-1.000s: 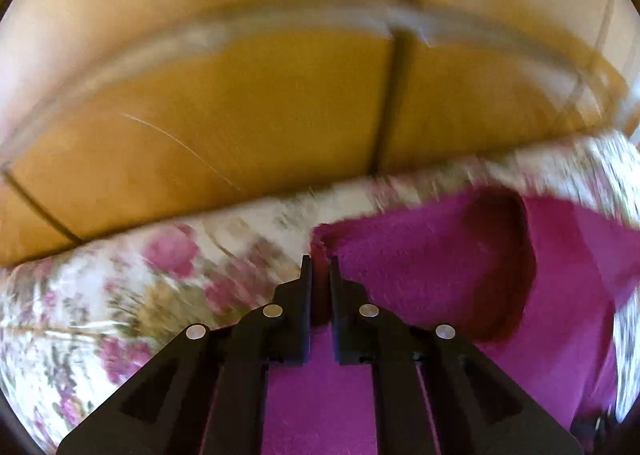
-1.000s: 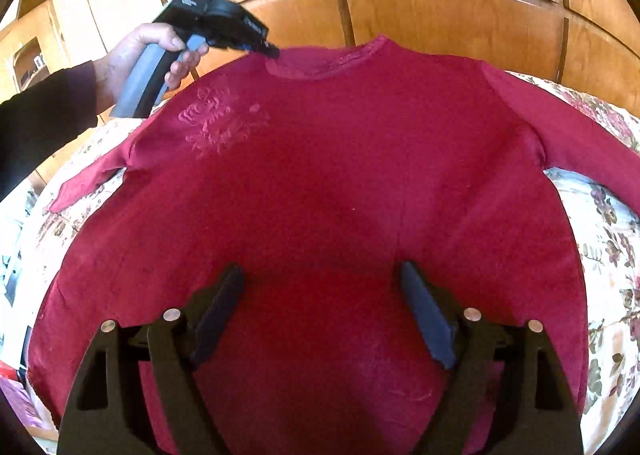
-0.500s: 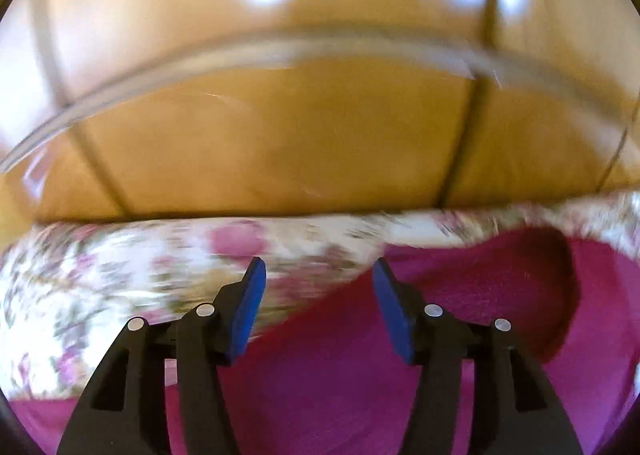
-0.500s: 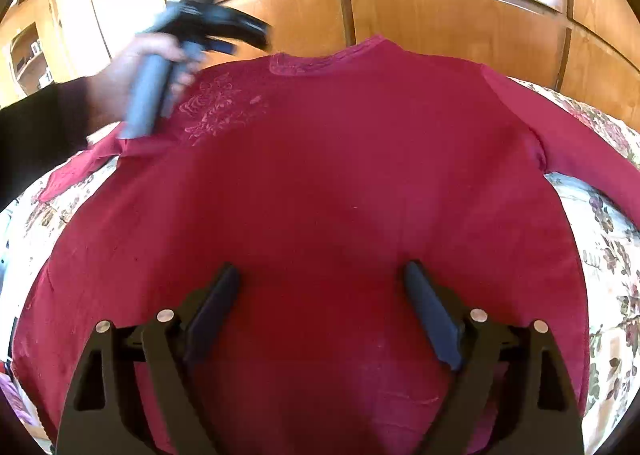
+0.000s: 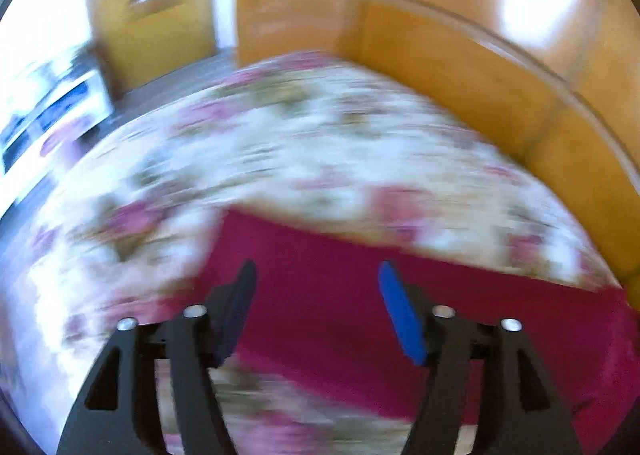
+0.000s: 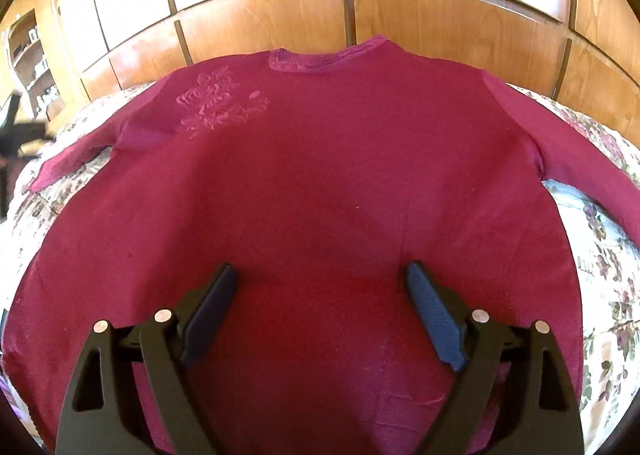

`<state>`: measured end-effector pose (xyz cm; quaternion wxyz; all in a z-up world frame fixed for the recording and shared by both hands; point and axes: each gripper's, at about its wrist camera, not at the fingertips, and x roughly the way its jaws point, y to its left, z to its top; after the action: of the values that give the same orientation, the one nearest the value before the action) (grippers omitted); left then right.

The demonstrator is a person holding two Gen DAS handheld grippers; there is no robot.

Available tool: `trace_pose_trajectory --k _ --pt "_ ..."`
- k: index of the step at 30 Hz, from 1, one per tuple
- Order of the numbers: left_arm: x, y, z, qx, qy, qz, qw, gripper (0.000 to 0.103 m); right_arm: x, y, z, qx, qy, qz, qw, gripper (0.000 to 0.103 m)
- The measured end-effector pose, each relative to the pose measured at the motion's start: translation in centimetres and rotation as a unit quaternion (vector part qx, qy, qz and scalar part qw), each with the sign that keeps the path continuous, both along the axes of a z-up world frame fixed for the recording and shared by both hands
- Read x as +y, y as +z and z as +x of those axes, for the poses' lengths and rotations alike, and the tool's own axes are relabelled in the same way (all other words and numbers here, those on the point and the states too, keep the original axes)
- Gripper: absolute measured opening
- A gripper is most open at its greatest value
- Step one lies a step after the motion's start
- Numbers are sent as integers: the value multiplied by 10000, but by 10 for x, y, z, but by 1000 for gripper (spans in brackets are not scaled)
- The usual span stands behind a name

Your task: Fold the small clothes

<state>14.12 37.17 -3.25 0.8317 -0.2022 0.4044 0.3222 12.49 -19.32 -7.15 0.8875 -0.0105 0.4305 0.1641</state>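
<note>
Lying flat on the flowery bedspread (image 6: 600, 255) is a dark red shirt (image 6: 320, 183), sleeves out, ready to fold. The right gripper (image 6: 320, 283) hangs over its bottom part, fingers wide and empty. The left gripper (image 5: 316, 275) is opening above one sleeve (image 5: 440, 295), nothing between its fingers.

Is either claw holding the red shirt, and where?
No. The right claw hangs open above the red shirt. The left claw is opening over a sleeve, gripping nothing.
</note>
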Motion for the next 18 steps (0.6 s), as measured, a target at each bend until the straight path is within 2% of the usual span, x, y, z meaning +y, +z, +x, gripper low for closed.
trace_pose_trajectory --k 3,6,8,9,10,11,12,13,16,18 --pt "43 -16 -39 54 644 -291 9975 68 3 0 1 -6 -11 -103 9999 88" --pt "63 -27 -60 -303 627 -932 9932 68 5 -1 1 -13 -17 -200 9998 88" --pt "65 -25 -64 -518 522 -975 9925 68 5 -1 1 -18 -22 -245 9997 88" --pt "64 -26 -62 -548 496 -966 9926 60 6 -1 1 -20 -25 -264 9996 88" --pt "66 -27 -61 -574 456 -943 9928 44 6 -1 1 -22 -28 -290 9996 89" --pt "65 -28 -57 -527 303 -921 9939 10 7 -1 1 -23 -36 -310 9995 89" --pt "63 -28 -52 -460 165 -924 9945 4 8 -1 2 -26 -37 -329 9994 89" --pt "61 -27 -49 -522 177 -819 9951 3 8 -1 2 -32 -43 -357 9993 89" --pt "35 12 -59 -1208 -94 -249 9923 3 10 -1 1 -41 -51 -400 9992 89" --pt "26 24 -67 -1173 -43 141 9930 3 10 -1 2 -38 -53 -395 9992 89"
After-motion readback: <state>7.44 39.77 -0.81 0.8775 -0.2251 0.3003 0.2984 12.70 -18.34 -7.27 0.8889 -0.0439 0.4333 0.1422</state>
